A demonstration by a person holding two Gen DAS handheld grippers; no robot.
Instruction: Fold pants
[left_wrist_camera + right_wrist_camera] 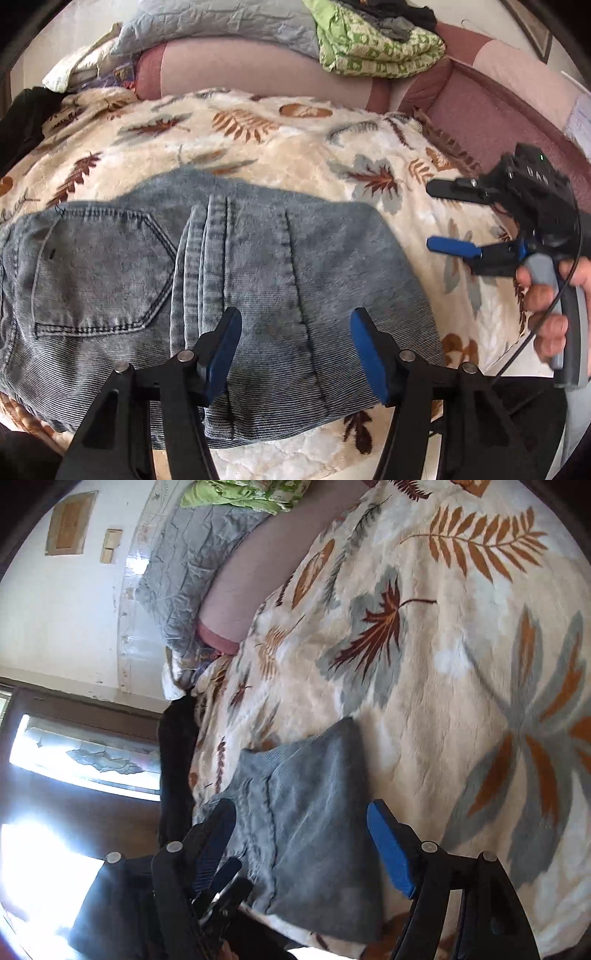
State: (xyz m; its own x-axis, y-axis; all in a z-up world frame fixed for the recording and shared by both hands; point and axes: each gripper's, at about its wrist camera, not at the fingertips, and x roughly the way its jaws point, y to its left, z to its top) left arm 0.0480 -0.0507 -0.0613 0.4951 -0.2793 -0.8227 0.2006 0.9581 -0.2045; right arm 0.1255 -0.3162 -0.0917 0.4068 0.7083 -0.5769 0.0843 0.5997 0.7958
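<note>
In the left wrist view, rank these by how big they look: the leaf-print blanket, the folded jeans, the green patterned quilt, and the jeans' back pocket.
1. Leaf-print blanket
2. Folded jeans
3. Green patterned quilt and back pocket: look alike, and the quilt lies farther away, so unranked.

The left gripper [295, 354] is seen from its own camera pointed steeply downward, its two black fingers spread apart and nothing pressed between the blue pads [225, 354]. The right gripper [430, 216] is held off to the right in the left wrist view, tipped on its side so that one finger lies above the other (the upper one black, the lower one blue-padded), with a clear gap between them. Its grey handle is wrapped by the person's right hand [550, 306], whose fingers are curled around the grip. In the right wrist view the same gripper [303, 819] is shown with its fingers set wide and nothing clamped.
</note>
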